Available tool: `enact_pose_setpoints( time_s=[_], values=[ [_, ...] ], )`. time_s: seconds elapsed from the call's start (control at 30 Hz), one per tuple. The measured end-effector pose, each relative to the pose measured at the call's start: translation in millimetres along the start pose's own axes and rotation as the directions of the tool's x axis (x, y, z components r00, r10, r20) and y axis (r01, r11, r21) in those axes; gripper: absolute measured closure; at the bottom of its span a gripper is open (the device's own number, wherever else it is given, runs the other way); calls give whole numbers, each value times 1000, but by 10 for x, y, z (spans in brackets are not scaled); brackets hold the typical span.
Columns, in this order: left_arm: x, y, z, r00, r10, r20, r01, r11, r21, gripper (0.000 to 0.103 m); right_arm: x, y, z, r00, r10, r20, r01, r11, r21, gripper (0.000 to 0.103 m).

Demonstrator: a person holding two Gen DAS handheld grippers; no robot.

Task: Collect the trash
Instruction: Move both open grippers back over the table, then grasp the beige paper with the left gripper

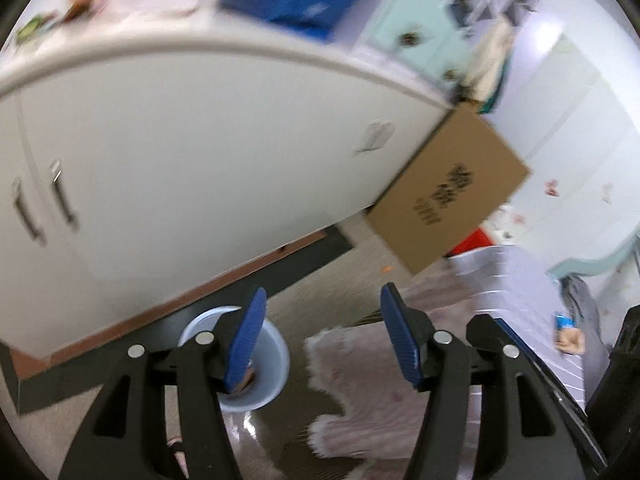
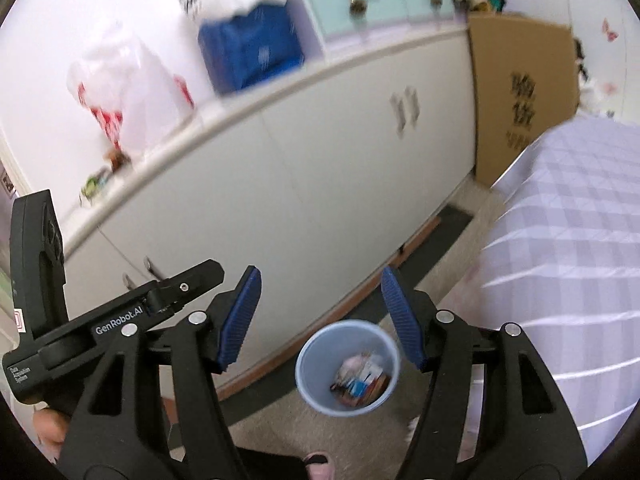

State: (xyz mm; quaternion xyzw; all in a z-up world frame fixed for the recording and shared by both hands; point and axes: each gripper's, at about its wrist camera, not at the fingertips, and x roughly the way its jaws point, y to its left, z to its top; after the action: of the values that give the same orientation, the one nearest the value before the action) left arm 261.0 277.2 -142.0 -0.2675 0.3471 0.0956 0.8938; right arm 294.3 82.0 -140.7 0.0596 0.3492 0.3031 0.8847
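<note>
A light blue trash bin (image 2: 347, 367) stands on the floor by the white cabinet, with several wrappers and scraps of trash (image 2: 362, 378) inside. In the left wrist view the bin (image 1: 267, 360) lies below, partly behind the left finger. My left gripper (image 1: 320, 340) is open and empty, high above the floor. My right gripper (image 2: 320, 320) is open and empty, above the bin. The body of the left gripper (image 2: 120, 320) shows at the left of the right wrist view.
A long white cabinet (image 2: 280, 168) carries plastic bags (image 2: 120, 80) and a blue box (image 2: 252, 52). A cardboard box (image 2: 524, 92) leans at its end. A bed with a checked cover (image 2: 568, 260) is at the right. A fluffy rug (image 1: 360, 392) lies on the floor.
</note>
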Motion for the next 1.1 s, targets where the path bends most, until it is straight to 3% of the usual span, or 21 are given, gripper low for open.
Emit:
enact_pose_setpoints(
  time_s=[0.13, 0.23, 0.4, 0.6, 0.77, 0.93, 1.0, 1.1],
  values=[
    [-65, -786, -10, 999, -52, 13, 49, 990, 129, 44, -504, -416, 146, 997, -53, 59, 52, 998, 23, 41],
    [-15, -1400, -118, 993, -114, -22, 116, 970, 213, 44, -862, -837, 200, 987, -128, 101, 123, 991, 51, 41],
    [320, -2432, -433, 975, -180, -132, 215, 919, 331, 44, -1430, -1756, 204, 950, -276, 146, 253, 954, 161, 40],
    [852, -3432, -870, 933, -233, -276, 331, 858, 394, 44, -1992, -2808, 76, 896, -423, 140, 368, 880, 300, 40],
    [1203, -3843, -1120, 921, -230, -315, 352, 838, 417, 44, -2177, -3405, -17, 874, -470, 120, 398, 837, 376, 40],
    [1459, -4053, -1187, 898, -276, -342, 400, 836, 377, 44, -2155, -3719, -54, 879, -467, 93, 395, 825, 405, 40],
    [1549, -4105, -1207, 901, -263, -346, 392, 836, 385, 45, -2119, -3832, -42, 882, -463, 85, 390, 821, 417, 40],
    [1692, -4175, -1259, 889, -260, -376, 407, 827, 389, 58, -2043, -3904, 1, 888, -453, 78, 381, 819, 430, 40]
  ],
)
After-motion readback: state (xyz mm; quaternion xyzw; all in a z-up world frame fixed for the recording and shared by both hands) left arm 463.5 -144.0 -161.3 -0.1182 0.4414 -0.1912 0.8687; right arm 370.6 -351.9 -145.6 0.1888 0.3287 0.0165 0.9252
